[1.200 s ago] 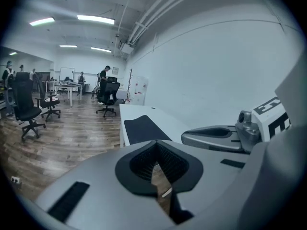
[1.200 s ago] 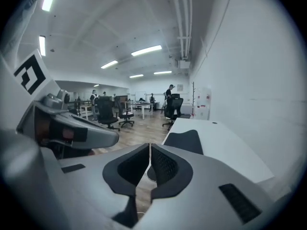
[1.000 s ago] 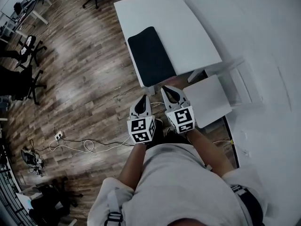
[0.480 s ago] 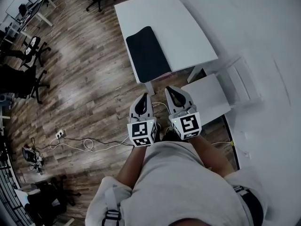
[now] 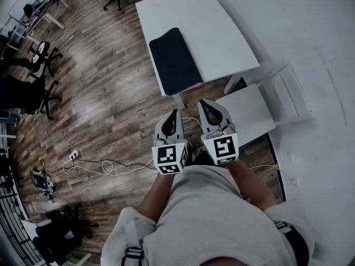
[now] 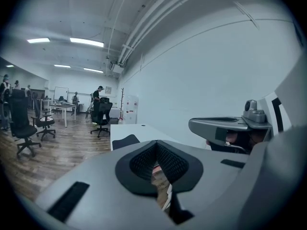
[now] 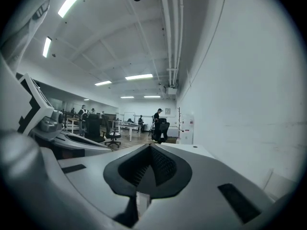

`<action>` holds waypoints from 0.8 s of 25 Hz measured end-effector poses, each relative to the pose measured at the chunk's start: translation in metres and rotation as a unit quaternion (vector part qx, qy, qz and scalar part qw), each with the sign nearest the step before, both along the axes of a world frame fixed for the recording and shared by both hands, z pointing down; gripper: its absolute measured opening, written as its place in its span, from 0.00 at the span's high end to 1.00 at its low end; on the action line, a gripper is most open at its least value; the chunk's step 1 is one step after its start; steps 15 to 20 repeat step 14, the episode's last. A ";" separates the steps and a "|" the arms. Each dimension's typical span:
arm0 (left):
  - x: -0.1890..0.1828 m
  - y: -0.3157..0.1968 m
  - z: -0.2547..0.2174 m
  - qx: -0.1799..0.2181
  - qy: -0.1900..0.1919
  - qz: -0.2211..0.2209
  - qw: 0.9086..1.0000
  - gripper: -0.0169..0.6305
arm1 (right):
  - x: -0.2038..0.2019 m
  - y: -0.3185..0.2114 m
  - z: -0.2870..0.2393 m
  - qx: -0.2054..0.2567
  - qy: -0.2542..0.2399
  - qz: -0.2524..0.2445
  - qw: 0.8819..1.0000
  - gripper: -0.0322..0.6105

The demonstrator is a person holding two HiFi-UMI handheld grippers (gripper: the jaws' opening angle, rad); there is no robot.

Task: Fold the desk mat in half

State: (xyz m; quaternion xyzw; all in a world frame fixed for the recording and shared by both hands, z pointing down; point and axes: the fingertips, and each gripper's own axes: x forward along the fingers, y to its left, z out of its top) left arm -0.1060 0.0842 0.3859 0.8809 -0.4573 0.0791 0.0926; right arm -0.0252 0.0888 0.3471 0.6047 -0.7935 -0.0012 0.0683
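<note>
A black desk mat (image 5: 173, 60) lies flat along the left side of a white desk (image 5: 222, 37), ahead of me. The left gripper view shows the mat (image 6: 125, 141) low on the desk (image 6: 141, 128). My left gripper (image 5: 172, 114) and right gripper (image 5: 204, 103) are held side by side close to the body, above the wooden floor and short of the desk's near edge. Both are shut with nothing in them. The shut tips of my left gripper (image 6: 156, 145) and my right gripper (image 7: 151, 148) point toward the desk (image 7: 187, 150).
A low white cabinet (image 5: 247, 112) stands right of the grippers, next to the white wall (image 5: 310, 49). Cables (image 5: 102, 165) and a power strip (image 5: 73, 155) lie on the floor at left. Office chairs (image 5: 33, 93) stand far left. People stand at distant desks (image 6: 62, 107).
Both grippers stay shut and near the body, each shifted slightly to the right and down in the head view. The desk and mat have barely moved in the picture.
</note>
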 end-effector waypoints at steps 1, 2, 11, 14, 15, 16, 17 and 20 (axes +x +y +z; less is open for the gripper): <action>0.001 -0.001 0.000 0.000 -0.001 0.000 1.000 0.96 | 0.001 -0.001 0.000 0.000 0.000 0.000 1.000 0.89; 0.002 -0.001 0.001 0.000 -0.001 0.000 1.000 0.96 | 0.001 -0.002 0.001 0.001 0.001 -0.001 1.000 0.89; 0.006 -0.007 0.006 -0.007 -0.007 0.002 1.000 0.96 | 0.000 -0.007 0.006 -0.003 0.000 -0.004 1.000 0.89; 0.006 -0.009 0.006 -0.008 -0.010 0.004 1.000 0.96 | -0.001 -0.009 0.004 -0.003 -0.001 -0.003 1.000 0.89; 0.006 -0.009 0.006 -0.008 -0.010 0.004 1.000 0.96 | -0.001 -0.009 0.004 -0.003 -0.001 -0.003 1.000 0.89; 0.006 -0.009 0.006 -0.008 -0.010 0.004 1.000 0.96 | -0.001 -0.009 0.004 -0.003 -0.001 -0.003 1.000 0.89; 0.006 -0.009 0.006 -0.008 -0.010 0.004 1.000 0.96 | -0.001 -0.009 0.004 -0.003 -0.001 -0.003 1.000 0.89; 0.006 -0.009 0.006 -0.008 -0.010 0.004 1.000 0.96 | -0.001 -0.009 0.004 -0.003 -0.001 -0.003 1.000 0.89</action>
